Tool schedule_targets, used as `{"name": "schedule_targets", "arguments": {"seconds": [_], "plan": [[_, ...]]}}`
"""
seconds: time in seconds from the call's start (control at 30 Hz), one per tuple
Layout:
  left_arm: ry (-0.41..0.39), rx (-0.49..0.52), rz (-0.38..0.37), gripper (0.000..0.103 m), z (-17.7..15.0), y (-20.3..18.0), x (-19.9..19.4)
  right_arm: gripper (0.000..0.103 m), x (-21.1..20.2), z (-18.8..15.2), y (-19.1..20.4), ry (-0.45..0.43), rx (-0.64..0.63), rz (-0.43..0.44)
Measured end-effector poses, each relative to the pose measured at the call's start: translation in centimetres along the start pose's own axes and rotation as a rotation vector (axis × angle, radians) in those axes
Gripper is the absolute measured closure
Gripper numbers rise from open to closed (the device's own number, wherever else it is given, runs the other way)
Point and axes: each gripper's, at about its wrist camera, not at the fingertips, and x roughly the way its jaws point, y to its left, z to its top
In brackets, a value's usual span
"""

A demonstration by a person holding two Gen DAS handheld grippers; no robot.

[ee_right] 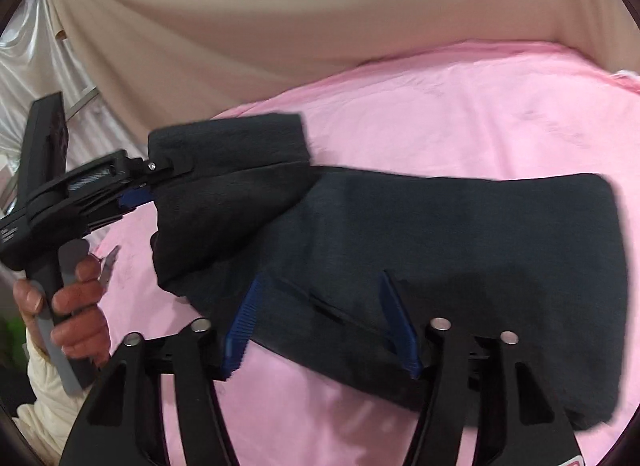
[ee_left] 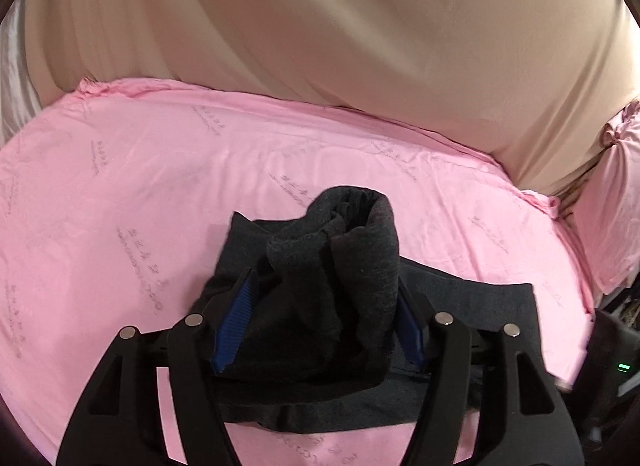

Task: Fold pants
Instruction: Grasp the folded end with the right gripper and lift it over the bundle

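Observation:
Dark charcoal pants [ee_right: 460, 250] lie across a pink sheet [ee_right: 460, 113]; their body is flat and one end is raised at the left. My left gripper [ee_left: 324, 282] straddles that raised, bunched end [ee_left: 348, 250], which fills the gap between the blue pads [ee_left: 234, 318]. The jaws stand wide and I see no pinch. From the right wrist view the left gripper [ee_right: 160, 185] reaches in from the left, its tips buried in the cloth. My right gripper [ee_right: 320, 278] is open over the pants' near edge, with cloth lying between its blue pads [ee_right: 240, 326].
A beige curtain [ee_left: 360, 45] hangs behind the sheet's far edge, with silvery drape [ee_right: 24, 65] at the left. A pink-covered object [ee_left: 616, 205] stands at the right. A dark device with a green light [ee_left: 624, 366] sits low right. A person's hand [ee_right: 76, 306] holds the left gripper's handle.

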Motion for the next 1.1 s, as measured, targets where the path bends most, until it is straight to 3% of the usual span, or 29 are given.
{"name": "schedule_targets", "arguments": {"seconds": [0.03, 0.13, 0.23, 0.27, 0.33, 0.5, 0.67, 0.73, 0.77, 0.8, 0.83, 0.87, 0.97, 1.1], "plan": [[0.002, -0.002, -0.020, 0.041, 0.0, 0.1, -0.3, 0.055, 1.7, -0.1, -0.1, 0.056, -0.005, 0.003], [-0.001, -0.011, -0.104, 0.036, -0.2, 0.8, -2.0, 0.059, 1.4, -0.1, 1.4, 0.061, -0.102, -0.049], [-0.060, -0.040, -0.173, 0.020, -0.1, 2.4, -4.7, 0.059, -1.9, 0.9, 1.4, -0.021, -0.077, -0.038], [-0.093, -0.055, -0.162, 0.017, -0.1, 3.3, -5.6, 0.058, -2.5, 1.4, 1.1, -0.033, -0.051, -0.020], [-0.124, -0.080, -0.110, 0.016, -0.1, 4.7, -6.3, 0.047, -2.9, 2.3, 0.2, -0.028, 0.016, 0.059], [-0.097, -0.161, -0.003, 0.016, -1.2, 8.4, -6.4, 0.034, -1.0, 3.6, -1.8, 0.044, 0.191, 0.206], [-0.071, -0.152, 0.095, 0.016, -3.4, 10.2, -6.2, 0.032, 1.4, 4.7, -1.7, 0.125, 0.249, 0.143], [-0.060, -0.132, 0.111, 0.016, -4.2, 10.5, -6.2, 0.032, 2.5, 4.4, -1.0, 0.155, 0.261, 0.180], [-0.051, -0.129, 0.112, 0.016, -4.5, 10.6, -6.1, 0.034, 3.0, 4.3, -0.5, 0.164, 0.250, 0.210], [-0.044, -0.130, 0.109, 0.016, -4.7, 10.7, -5.9, 0.048, 3.5, 4.2, 0.5, 0.170, 0.224, 0.217], [-0.034, -0.132, 0.106, 0.016, -5.0, 10.7, -5.7, 0.078, 4.0, 4.5, 1.4, 0.177, 0.189, 0.187], [-0.024, -0.137, 0.107, 0.016, -5.1, 10.9, -5.5, 0.085, 4.3, 5.1, 2.3, 0.178, 0.164, 0.183], [-0.018, -0.154, 0.108, 0.016, -5.2, 11.1, -5.7, 0.087, 1.1, 7.6, 4.3, 0.093, 0.121, 0.259], [-0.038, -0.105, 0.078, 0.015, -5.3, 10.0, -7.2, 0.087, -6.7, 11.4, 4.2, -0.079, 0.114, 0.381]]}}
